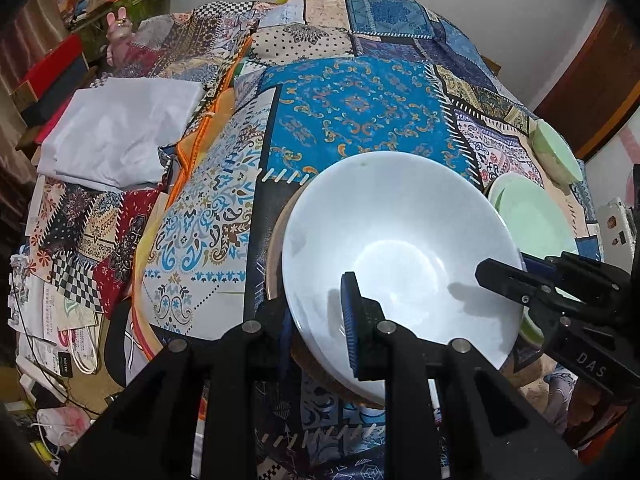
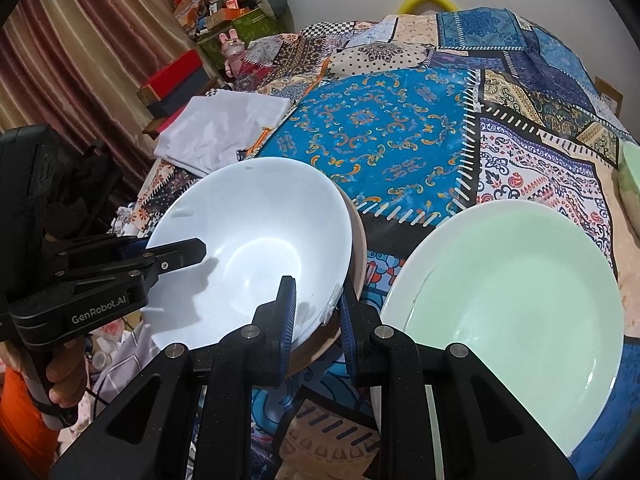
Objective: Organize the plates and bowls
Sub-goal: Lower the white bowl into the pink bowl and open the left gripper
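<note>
while both grippers pinch the white bowl (image 2: 248,248) by opposite rims, it sits tilted in a tan bowl (image 2: 357,240) on the patchwork cloth (image 2: 384,128), so the step in hand looks like nesting the one in the other. at far left a white fabric (image 1: 120,132) lies folded, well clear. the left gripper (image 1: 316,320) is closed narrow on the near-left rim, one blue pad inside the bowl, the other under the rim. the right gripper (image 2: 318,312) clamps the opposite rim the same way. to do it well, lower both sides evenly until the white bowl seats level, then loosen one hand at a time, since a smooth rim may slip from a thin pinch. just right of it lies a green plate (image 2: 516,312), near enough for the right fingers to knock, so draw them back along their own line. a green bowl (image 1: 556,152) sits at the far right edge, cut off. most of the tan bowl is covered, so whether the white one is fully seated cannot be told.
</note>
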Motion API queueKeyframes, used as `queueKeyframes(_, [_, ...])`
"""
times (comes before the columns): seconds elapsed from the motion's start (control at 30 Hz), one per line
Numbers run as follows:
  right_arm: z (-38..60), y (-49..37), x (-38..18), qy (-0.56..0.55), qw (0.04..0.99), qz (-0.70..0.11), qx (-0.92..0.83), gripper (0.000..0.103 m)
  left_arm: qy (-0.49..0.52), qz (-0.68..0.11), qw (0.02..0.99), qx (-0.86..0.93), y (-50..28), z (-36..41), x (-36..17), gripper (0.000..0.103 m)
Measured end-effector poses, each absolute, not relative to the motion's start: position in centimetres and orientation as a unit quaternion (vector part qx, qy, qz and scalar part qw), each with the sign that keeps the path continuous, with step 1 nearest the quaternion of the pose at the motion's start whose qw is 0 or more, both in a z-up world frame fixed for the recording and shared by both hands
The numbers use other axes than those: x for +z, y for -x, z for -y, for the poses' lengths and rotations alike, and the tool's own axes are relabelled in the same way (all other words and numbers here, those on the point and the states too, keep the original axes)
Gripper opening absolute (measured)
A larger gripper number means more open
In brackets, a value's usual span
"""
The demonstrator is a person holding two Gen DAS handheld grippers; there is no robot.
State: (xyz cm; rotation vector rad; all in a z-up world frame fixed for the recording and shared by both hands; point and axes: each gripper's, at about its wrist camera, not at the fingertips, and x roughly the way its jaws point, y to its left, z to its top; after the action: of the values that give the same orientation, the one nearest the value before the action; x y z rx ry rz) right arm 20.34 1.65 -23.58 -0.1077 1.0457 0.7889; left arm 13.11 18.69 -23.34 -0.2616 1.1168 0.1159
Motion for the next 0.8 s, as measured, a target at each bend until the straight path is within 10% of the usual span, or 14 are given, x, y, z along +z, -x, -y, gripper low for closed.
queueKeyframes(0.53, [0.2, -20.2, -22.1, 0.058, 0.808, -0.462, 0.360, 0.022, 0.069, -0.519, 0.847, 0.091, -12.8, -17.7, -22.1, 0.022])
queueKeyframes(0.8, [2.6, -20.0, -20.1, 0.055, 0.826, -0.437, 0.351, 0.027, 0.025, -0.477, 0.873, 0.099, -12.3, -16.0, -18.8, 0.049])
